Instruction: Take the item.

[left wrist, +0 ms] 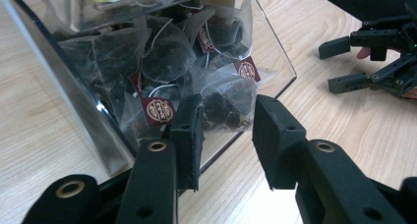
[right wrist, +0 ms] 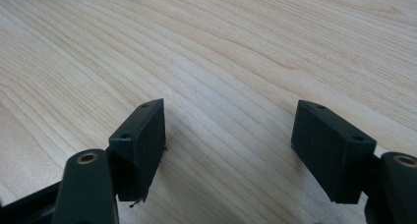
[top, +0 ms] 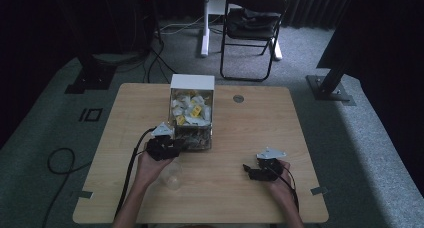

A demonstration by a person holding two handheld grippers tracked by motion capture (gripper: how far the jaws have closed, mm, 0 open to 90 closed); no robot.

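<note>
A clear plastic box (top: 192,81) packed with pyramid tea bags stands at the table's middle back, its open front facing me. My left gripper (top: 181,145) is at that opening. In the left gripper view its jaws (left wrist: 227,108) stand a little apart on either side of a dark-filled tea bag (left wrist: 222,92) with a maroon tag; the pads do not press it. The box's clear wall (left wrist: 74,86) runs along the left. My right gripper (top: 248,172) rests low over bare wood at the front right, open with nothing between its jaws (right wrist: 228,130). It also shows open in the left gripper view (left wrist: 344,62).
A clear plastic cup (top: 171,175) lies on the table just in front of my left hand. A round grommet (top: 238,98) sits in the tabletop to the right of the box. A black chair (top: 252,23) and cables are on the floor beyond the table.
</note>
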